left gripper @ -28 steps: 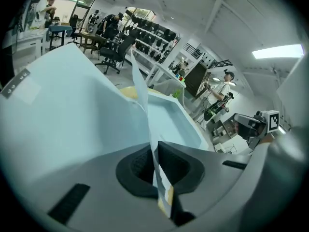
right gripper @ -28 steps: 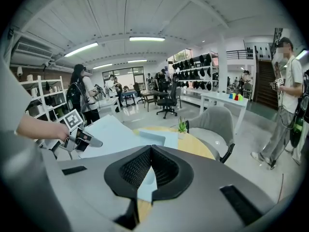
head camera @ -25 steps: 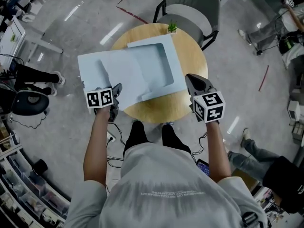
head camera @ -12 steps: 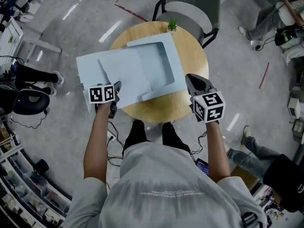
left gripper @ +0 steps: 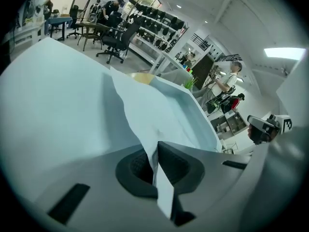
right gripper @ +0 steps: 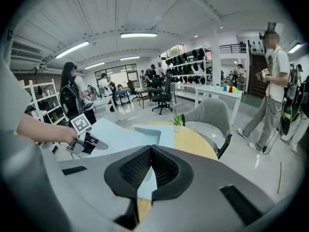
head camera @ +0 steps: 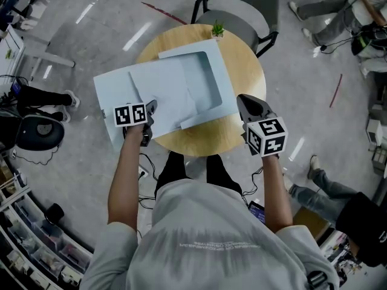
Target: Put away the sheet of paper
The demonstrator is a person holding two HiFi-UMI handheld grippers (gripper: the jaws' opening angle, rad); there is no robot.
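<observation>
The left gripper (head camera: 150, 106) stays clamped on the near edge of the thin, pale blue sheet of paper (head camera: 164, 94). The sheet has slid slightly farther across the open matching folder (head camera: 210, 80) toward its rectangular recess. The right gripper (head camera: 246, 101) hovers closed and empty at the near right rim of the round wooden desk (head camera: 245, 62). Beyond stand a small potted plant (head camera: 217, 29) and a grey chair (head camera: 240, 9).

grey short-sleeved t-shirt (head camera: 211, 234), black trousers (head camera: 175, 169), dark left tongs (head camera: 151, 106) and right tongs (head camera: 245, 99)
</observation>
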